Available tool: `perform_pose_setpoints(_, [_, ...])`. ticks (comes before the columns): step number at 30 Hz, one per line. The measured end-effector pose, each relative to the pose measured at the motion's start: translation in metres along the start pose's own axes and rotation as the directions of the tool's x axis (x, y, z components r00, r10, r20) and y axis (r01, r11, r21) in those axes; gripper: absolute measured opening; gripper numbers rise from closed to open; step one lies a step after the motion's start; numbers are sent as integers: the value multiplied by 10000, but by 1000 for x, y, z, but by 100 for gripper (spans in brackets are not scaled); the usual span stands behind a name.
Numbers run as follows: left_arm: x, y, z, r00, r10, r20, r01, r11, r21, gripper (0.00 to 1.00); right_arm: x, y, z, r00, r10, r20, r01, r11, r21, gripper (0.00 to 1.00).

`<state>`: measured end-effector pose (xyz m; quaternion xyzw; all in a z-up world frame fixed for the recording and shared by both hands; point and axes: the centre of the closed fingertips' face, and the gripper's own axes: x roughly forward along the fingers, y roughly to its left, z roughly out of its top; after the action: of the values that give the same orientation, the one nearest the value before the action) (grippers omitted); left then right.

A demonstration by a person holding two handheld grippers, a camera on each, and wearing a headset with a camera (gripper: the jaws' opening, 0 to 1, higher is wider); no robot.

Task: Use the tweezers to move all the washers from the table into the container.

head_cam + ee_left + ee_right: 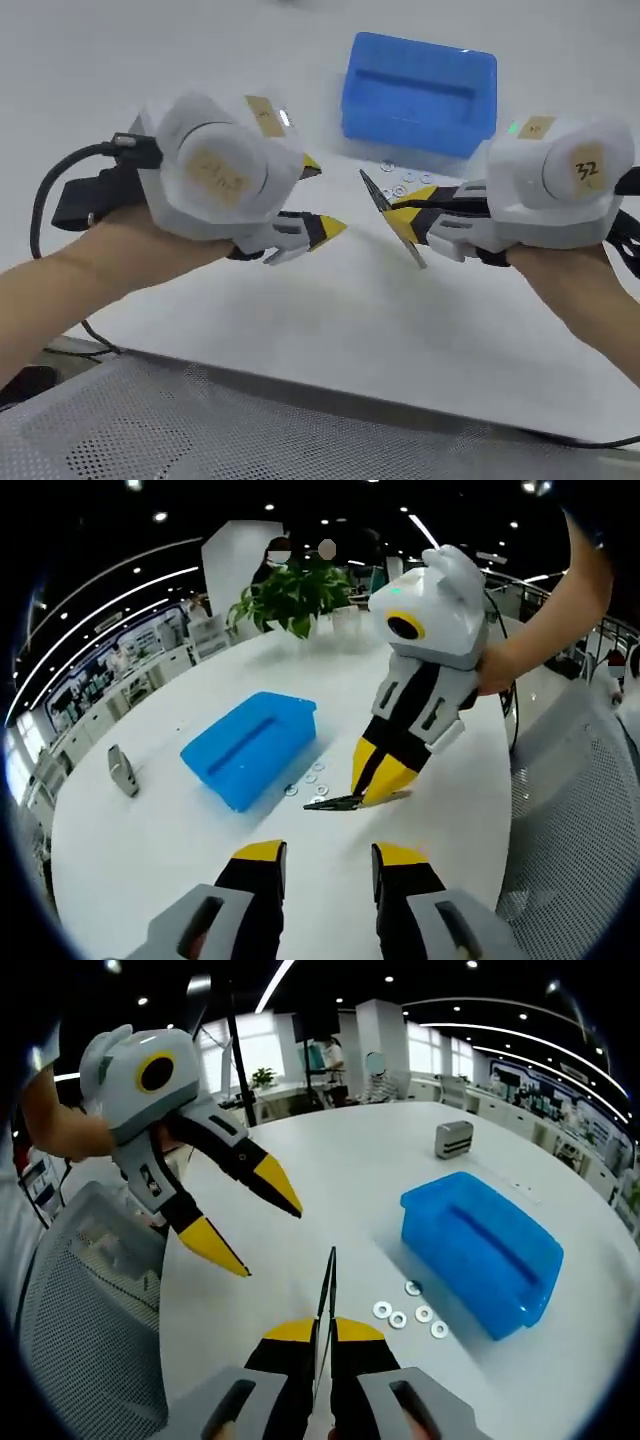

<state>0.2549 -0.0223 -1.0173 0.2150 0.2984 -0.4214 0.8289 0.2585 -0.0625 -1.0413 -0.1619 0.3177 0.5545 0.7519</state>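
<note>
The right tongs [325, 1332] clamp the tweezers [328, 1285]; the left tongs [325, 858] stand apart, empty. The washers [398, 1319] beside the container [480, 1245] look thin, stiff and slippery, likely best pinched across one rim.

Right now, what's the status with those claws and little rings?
Left gripper open, empty. Right gripper shut on tweezers. Washers on table beside blue container. Path clear.

White bench [330, 300] — carries a blue container [420, 95]; a small cluster of washers [424, 1313] lies loose just beside its near side; a grey metal block [454, 1138] stands well apart from both.
</note>
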Motion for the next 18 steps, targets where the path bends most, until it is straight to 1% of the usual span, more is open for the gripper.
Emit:
perform_pose_setpoints(2, [5, 0, -1, 9998, -189, -76, 191, 9996, 201, 31, 0, 6, -3, 9996, 232, -134, -234, 9995, -194, 0])
perform_pose_setpoints(3, [7, -2, -2, 9992, -377, -161, 384, 9983, 439, 30, 1, 8, -5, 9993, 330, -179, -334, 9991, -272, 0])
perform_pose_setpoints(4, [9, -2, -3, 9987, -447, -238, 459, 9975, 541, 28, 1, 11, -6, 9988, 435, -229, -443, 9984, -350, 0])
perform_pose_setpoints(5, [12, -4, -4, 9973, -651, -351, 677, 9947, 778, 28, 1, 15, -7, 9979, 578, -304, -593, 9969, -509, 0])
perform_pose_setpoints(7, [16, -8, -7, 9940, -922, -590, 977, 9905, 968, 27, 1, 21, -11, 9958, 780, -470, -814, 9938, -760, 0])
perform_pose_setpoints(8, [19, -12, -11, 9890, -1226, -827, 1320, 9841, 1191, 26, 1, 22, -11, 9955, 804, -493, -843, 9930, -822, 0])
perform_pose_setpoints(9, [20, -13, -13, 9869, -1308, -944, 1430, 9802, 1372, 25, 1, 24, -13, 9946, 876, -560, -924, 9916, -900, 0])
perform_pose_setpoints(10, [22, -17, -14, 9836, -1479, -1037, 1636, 9726, 1653, 24, 1, 26, -14, 9938, 952, -581, -1003, 9908, -909, 0])
perform_pose_setpoints(11, [22, -18, -14, 9820, -1538, -1097, 1716, 9690, 1778, 23, 2, 28, -16, 9924, 1060, -620, -1116, 9892, -946, 0])
perform_pose_setpoints(12, [23, -23, -15, 9772, -1748, -1205, 1969, 9586, 2057, 21, 2, 30, -17, 9913, 1137, -659, -1199, 9879, -984, 0])
perform_pose_setpoints(14, [24, -28, -16, 9713, -1965, -1338, 2236, 9463, 2334, 20, 3, 34, -19, 9888, 1283, -762, -1365, 9842, -1131, 0])
perform_pose_setpoints(15, [25, -33, -16, 9632, -2244, -1479, 2560, 9337, 2505, 19, 4, 35, -21, 9875, 1349, -817, -1439, 9827, -1164, 0])
perform_pose_setpoints(16, [25, -35, -16, 9615, -2285, -1529, 2625, 9283, 2634, 17, 5, 36, -22, 9869, 1381, -834, -1473, 9822, -1169, 0])
perform_pose_setpoints(18, [26, -40, -16, 9553, -2474, -1617, 2859, 9122, 2936, 14, 6, 38, -23, 9855, 1454, -877, -1551, 9810, -1169, 0])
